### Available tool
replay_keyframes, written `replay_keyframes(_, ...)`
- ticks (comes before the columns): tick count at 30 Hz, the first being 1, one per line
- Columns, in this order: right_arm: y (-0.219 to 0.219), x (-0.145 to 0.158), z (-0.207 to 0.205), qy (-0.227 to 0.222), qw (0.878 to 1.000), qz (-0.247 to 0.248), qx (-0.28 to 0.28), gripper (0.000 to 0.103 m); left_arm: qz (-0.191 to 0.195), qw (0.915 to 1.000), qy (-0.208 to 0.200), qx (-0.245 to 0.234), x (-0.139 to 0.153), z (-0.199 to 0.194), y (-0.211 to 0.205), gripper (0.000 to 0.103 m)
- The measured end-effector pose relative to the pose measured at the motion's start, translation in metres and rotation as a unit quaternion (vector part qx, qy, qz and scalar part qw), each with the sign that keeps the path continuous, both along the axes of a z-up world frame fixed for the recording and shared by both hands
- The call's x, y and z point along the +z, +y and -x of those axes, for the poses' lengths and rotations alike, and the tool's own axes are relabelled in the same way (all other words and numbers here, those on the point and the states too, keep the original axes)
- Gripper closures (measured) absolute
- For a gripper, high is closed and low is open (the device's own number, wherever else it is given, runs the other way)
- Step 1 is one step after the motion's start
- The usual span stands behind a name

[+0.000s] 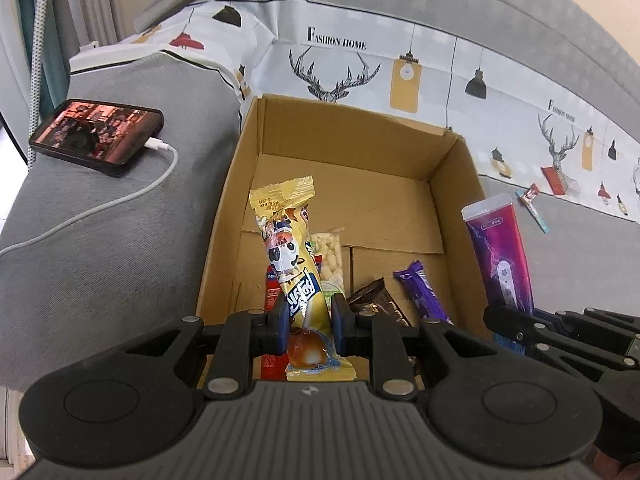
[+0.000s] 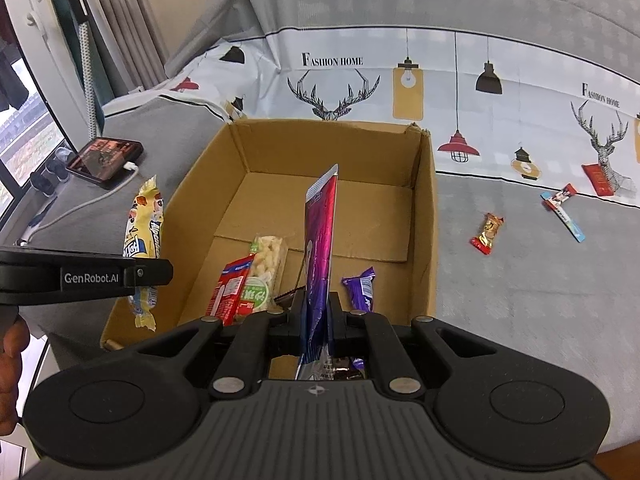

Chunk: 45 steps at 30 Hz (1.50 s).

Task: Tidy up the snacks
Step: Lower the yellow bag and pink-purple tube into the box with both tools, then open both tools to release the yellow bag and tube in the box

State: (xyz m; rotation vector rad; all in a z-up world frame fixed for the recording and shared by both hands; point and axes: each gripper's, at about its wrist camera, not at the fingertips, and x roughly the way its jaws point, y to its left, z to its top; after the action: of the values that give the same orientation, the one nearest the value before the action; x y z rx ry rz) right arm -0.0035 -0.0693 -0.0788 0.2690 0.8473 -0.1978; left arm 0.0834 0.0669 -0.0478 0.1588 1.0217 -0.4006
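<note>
Cardboard box (image 2: 424,216) is sitting open on the bed, awaiting snacks, while the left claw (image 1: 310,320) is gripping a yellow snack (image 1: 292,252) and the right claw (image 2: 316,316) is pinching a purple pouch (image 2: 320,240) above it.

Even, soft daylight from a window at left, sharp focus, strong fisheye bending at the edges

Far half of the cardboard box (image 2: 424,216) floor lies bare; snack packets (image 2: 256,276) crowd its near end.

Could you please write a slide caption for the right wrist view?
Right gripper holds a purple-red packet above the cardboard box of snacks.
</note>
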Motion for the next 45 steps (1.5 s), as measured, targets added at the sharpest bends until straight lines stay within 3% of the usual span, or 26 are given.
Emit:
replay_keyframes(18,-0.010,-0.039,-0.044,0.041,0.999,-0.011,0.004,0.094,-0.021,0.9992,0.034,-0.001,-0.041,-0.035,-0.013,0.080)
replay_keyframes(29,-0.013,-0.046,-0.051,0.051,0.999,-0.008,0.002,0.094,-0.028,0.9987,0.041,0.003,-0.053,-0.045,-0.014,0.079)
replay_keyframes(31,-0.014,-0.047,-0.052,0.049,0.999,-0.011,-0.001,0.094,-0.032,0.9990,0.031,0.004,-0.053,-0.045,-0.014,0.061)
replay_keyframes(32,-0.016,-0.046,-0.052,0.047,0.999,-0.015,-0.003,0.092,-0.030,0.9992,0.027,0.005,-0.051,-0.045,-0.013,0.025)
replay_keyframes(33,-0.017,-0.045,-0.051,0.045,0.999,-0.020,-0.009,0.090,-0.028,0.9993,0.023,0.010,-0.049,-0.044,-0.012,0.000)
replay_keyframes(34,-0.019,-0.044,-0.051,0.044,0.999,-0.025,-0.015,0.086,-0.019,0.9996,0.010,0.020,-0.046,-0.042,-0.009,0.000)
replay_keyframes(36,-0.022,-0.041,-0.051,0.040,0.998,-0.035,-0.024,0.045,-0.017,0.9996,-0.006,0.023,-0.041,-0.038,-0.007,0.000)
replay_keyframes(45,-0.007,-0.027,-0.027,0.037,0.999,-0.013,-0.014,0.024,-0.038,0.9991,-0.001,0.019,-0.036,-0.013,0.004,0.000)
